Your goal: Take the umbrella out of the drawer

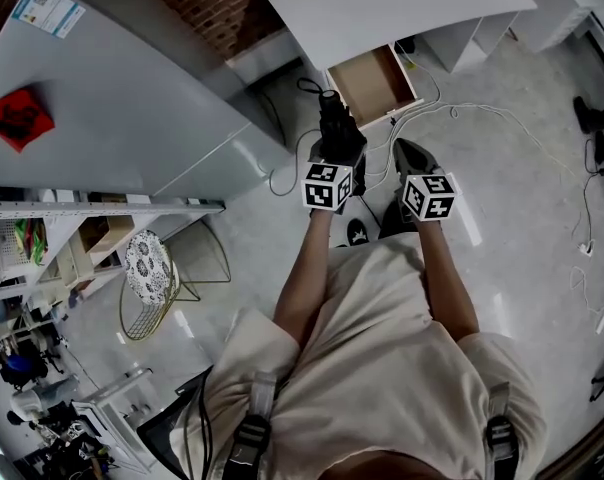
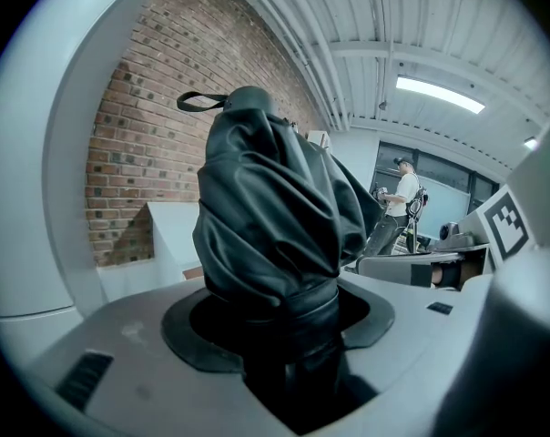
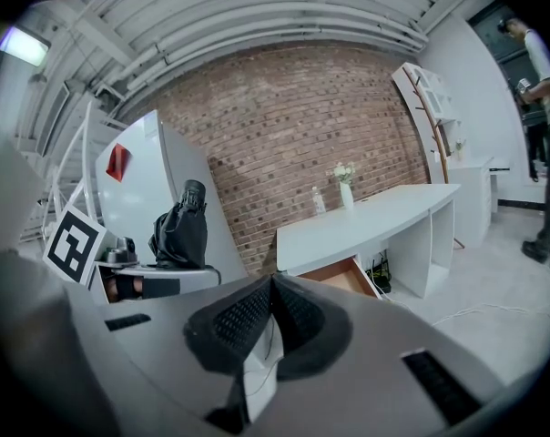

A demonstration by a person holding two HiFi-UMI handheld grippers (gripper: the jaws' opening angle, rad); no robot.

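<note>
A black folded umbrella (image 1: pixel 332 126) stands up out of my left gripper (image 1: pixel 334 154), whose jaws are shut on its lower end. In the left gripper view the umbrella (image 2: pixel 270 217) fills the middle, its wrist strap at the top, and the left gripper (image 2: pixel 280 328) clamps it. The open wooden drawer (image 1: pixel 372 83) hangs under the white desk (image 1: pixel 382 8), just beyond the umbrella. My right gripper (image 1: pixel 414 160) is beside the left one, shut with nothing in it. In the right gripper view the right gripper (image 3: pixel 271 285) has its pads meeting, with the umbrella (image 3: pixel 179 230) at left and the drawer (image 3: pixel 343 276) ahead.
A large white cabinet (image 1: pixel 112 98) stands at the left, with a wire stool (image 1: pixel 150 273) and shelves below it. Cables (image 1: pixel 502 113) trail over the pale floor right of the drawer. A vase (image 3: pixel 345 178) stands on the desk. A person (image 2: pixel 402 203) stands far off.
</note>
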